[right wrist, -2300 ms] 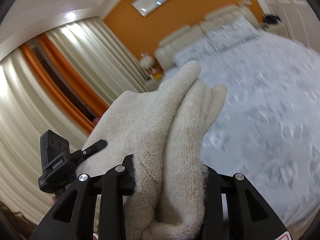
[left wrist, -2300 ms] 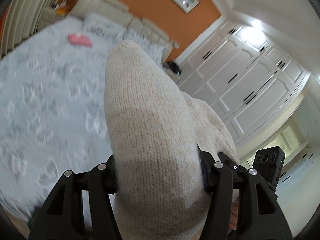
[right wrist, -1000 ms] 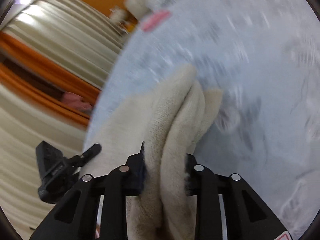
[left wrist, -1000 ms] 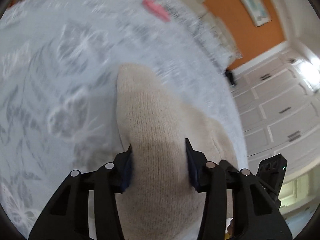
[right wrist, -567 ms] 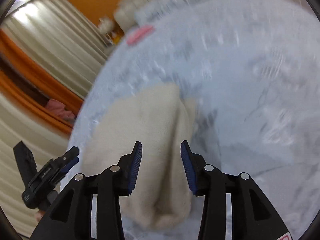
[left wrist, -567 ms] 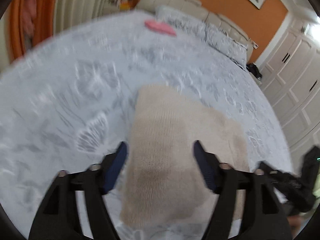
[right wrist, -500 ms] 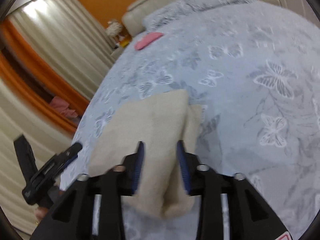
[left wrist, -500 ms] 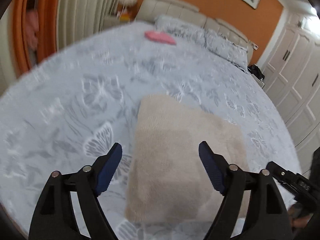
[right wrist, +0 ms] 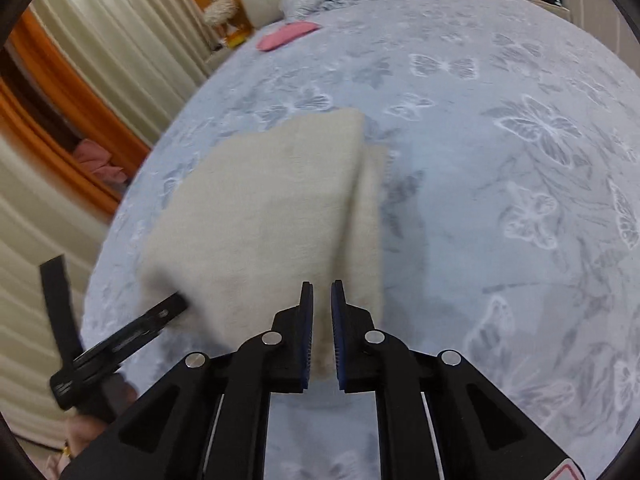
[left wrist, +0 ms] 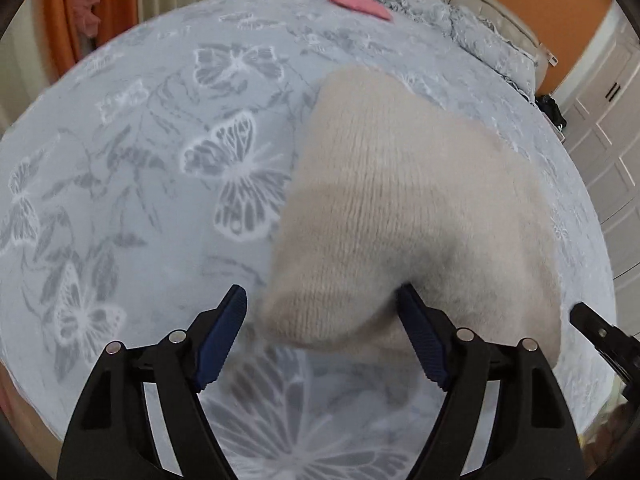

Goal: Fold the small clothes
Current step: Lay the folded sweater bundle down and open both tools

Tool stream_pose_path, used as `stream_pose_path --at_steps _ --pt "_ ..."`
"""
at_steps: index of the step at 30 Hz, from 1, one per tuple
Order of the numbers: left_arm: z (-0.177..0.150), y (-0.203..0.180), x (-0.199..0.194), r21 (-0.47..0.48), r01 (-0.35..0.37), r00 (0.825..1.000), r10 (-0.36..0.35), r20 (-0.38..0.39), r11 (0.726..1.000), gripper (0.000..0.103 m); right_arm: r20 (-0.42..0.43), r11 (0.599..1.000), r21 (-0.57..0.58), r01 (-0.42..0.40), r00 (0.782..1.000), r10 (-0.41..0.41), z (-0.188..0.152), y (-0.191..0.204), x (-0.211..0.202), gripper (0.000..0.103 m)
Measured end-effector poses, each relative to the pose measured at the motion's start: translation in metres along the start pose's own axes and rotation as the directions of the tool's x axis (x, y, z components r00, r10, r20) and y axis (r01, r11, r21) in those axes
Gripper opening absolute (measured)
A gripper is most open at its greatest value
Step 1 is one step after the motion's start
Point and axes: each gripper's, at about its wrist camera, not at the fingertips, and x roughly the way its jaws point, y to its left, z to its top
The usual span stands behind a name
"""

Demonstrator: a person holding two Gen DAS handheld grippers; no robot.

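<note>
Two views split the scene between them: only the left wrist camera shows the white wardrobe doors (left wrist: 608, 128) far off to the right of its claw, while only the right wrist camera shows the cream curtains (right wrist: 120, 32) up and to the left of its own. Both catch the pink item (left wrist: 360, 2) lying far ahead near the pillows. The cream knitted garment (left wrist: 400, 208) lies folded on the butterfly-print bedspread (left wrist: 132, 168), directly ahead of the left gripper (left wrist: 320, 320), whose jaws stand wide apart with the garment's near edge bulging between them; the blue pads (left wrist: 224, 332) flank the knit without pinching it, though whether the right pad touches it cannot be told. From the right wrist camera the same garment (right wrist: 272, 208) sits ahead and mostly to the left of the right gripper (right wrist: 322, 312), whose jaws are nearly together with only a narrow slit between them, holding nothing. The garment's long axis runs roughly away from that claw, its doubled layers showing as a stepped edge along the right side.
</note>
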Motion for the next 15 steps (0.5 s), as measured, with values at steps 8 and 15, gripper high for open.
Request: stream_pose_path --at_steps 8,15 --pt "-0.011 -0.021 -0.011 0.135 -0.073 0.996 0.066 0.054 0.988 0.074 -0.021 0.994 -0.01 0.106 0.994 -0.106 -0.015 -0.004 0.01 0.01" --pt "-0.017 -0.028 -0.035 0.191 -0.098 0.989 0.074 0.125 0.977 0.076 0.099 0.975 -0.049 0.215 0.973 -0.209 -0.027 -0.007 -0.041 0.012"
